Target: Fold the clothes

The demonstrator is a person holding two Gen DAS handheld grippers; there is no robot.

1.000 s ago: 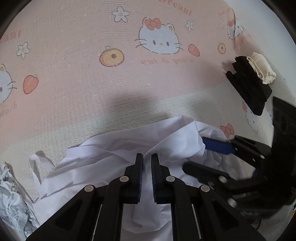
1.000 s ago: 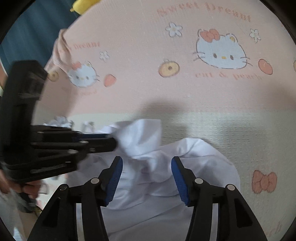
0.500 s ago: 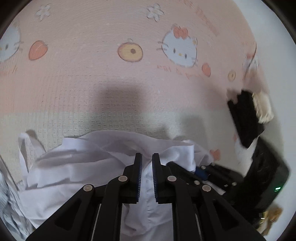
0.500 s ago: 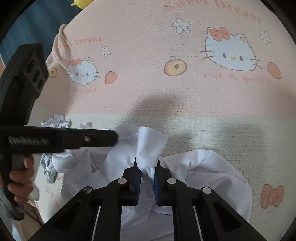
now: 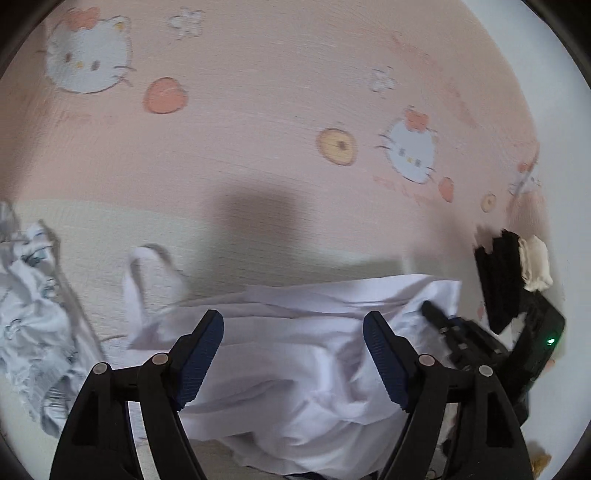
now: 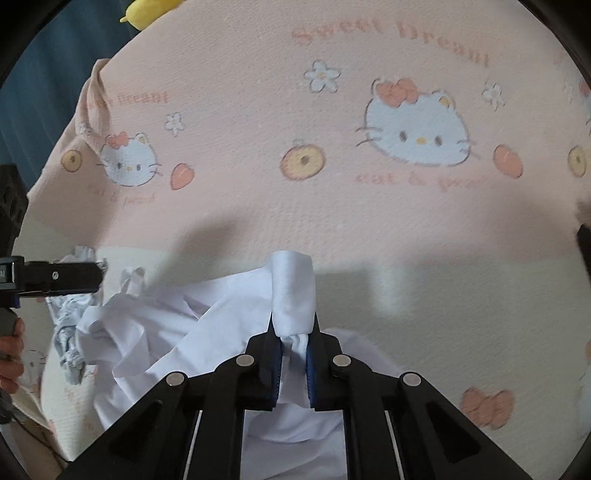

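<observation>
A crumpled white garment (image 5: 295, 354) lies on the pink cat-print bed sheet (image 5: 258, 129). My left gripper (image 5: 293, 325) hovers over it with its jaws opening wide; cloth lies below the gap and the pads touch nothing. My right gripper (image 6: 294, 328) is shut on a raised fold of the white garment (image 6: 291, 291), which stands up above the fingertips. In the left wrist view the right gripper (image 5: 439, 317) shows at the garment's right end. The left gripper (image 6: 74, 278) reaches in from the left edge of the right wrist view, held by a hand (image 6: 11, 350).
A patterned pale-blue garment (image 5: 33, 317) lies bunched at the left. A black folded item (image 5: 502, 273) with a cream cloth (image 5: 533, 262) on it sits at the right edge of the bed. A yellow object (image 6: 147, 11) lies past the sheet's far corner.
The left gripper's jaws went from shut to wide open as it swung and rolled leftward over the garment. The right gripper closed on a fold of the white garment and holds it.
</observation>
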